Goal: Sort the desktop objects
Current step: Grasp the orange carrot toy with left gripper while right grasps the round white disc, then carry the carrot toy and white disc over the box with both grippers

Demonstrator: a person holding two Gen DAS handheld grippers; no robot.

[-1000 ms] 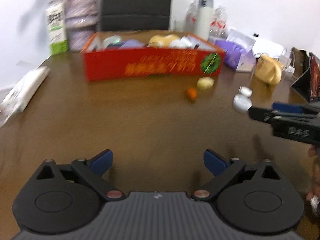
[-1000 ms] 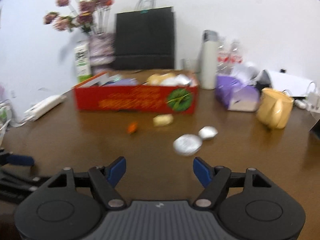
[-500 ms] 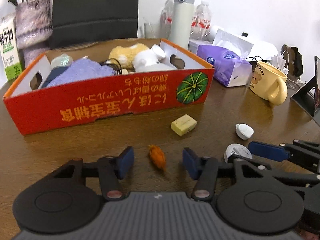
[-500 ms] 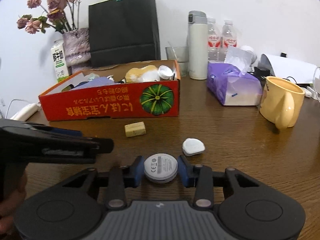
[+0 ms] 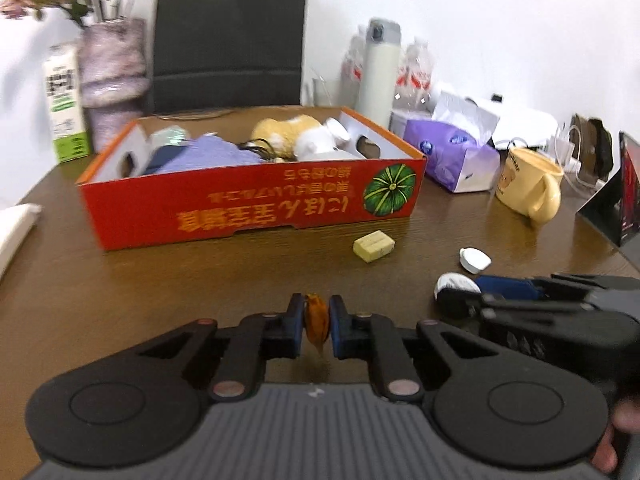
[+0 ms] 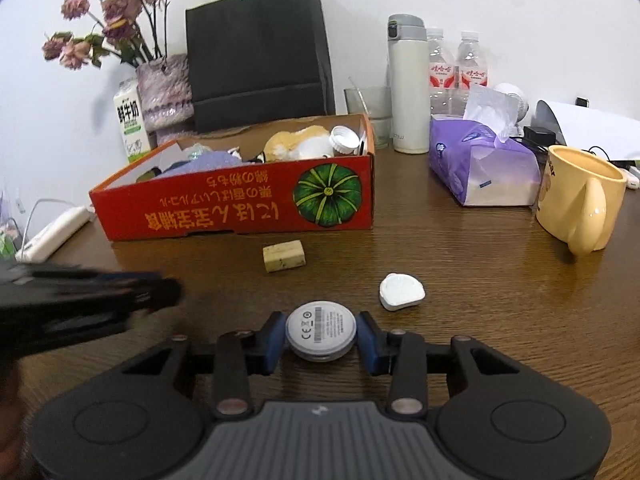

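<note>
My left gripper [image 5: 316,326] is shut on a small orange object [image 5: 317,320] just above the brown table. My right gripper [image 6: 321,336] is shut on a round white disc [image 6: 321,329] with a barcode label, low over the table. A red cardboard box [image 5: 256,208] [image 6: 240,208] holding a plush toy, a purple cloth and a white bottle stands beyond both. A yellow eraser-like block [image 5: 373,245] [image 6: 284,255] and a small white case [image 5: 475,259] [image 6: 401,291] lie on the table between the grippers and the box.
A yellow mug [image 6: 580,196], purple tissue pack [image 6: 480,164], white thermos [image 6: 408,84], water bottles, a glass, a black bag [image 6: 256,48], a flower vase [image 6: 164,88] and a milk carton [image 6: 130,120] stand behind and right of the box. A white power strip [image 6: 52,232] lies at left.
Both grippers moved forward over their objects and closed: the left on the orange object, the right on the white disc. The left gripper has lifted slightly.
</note>
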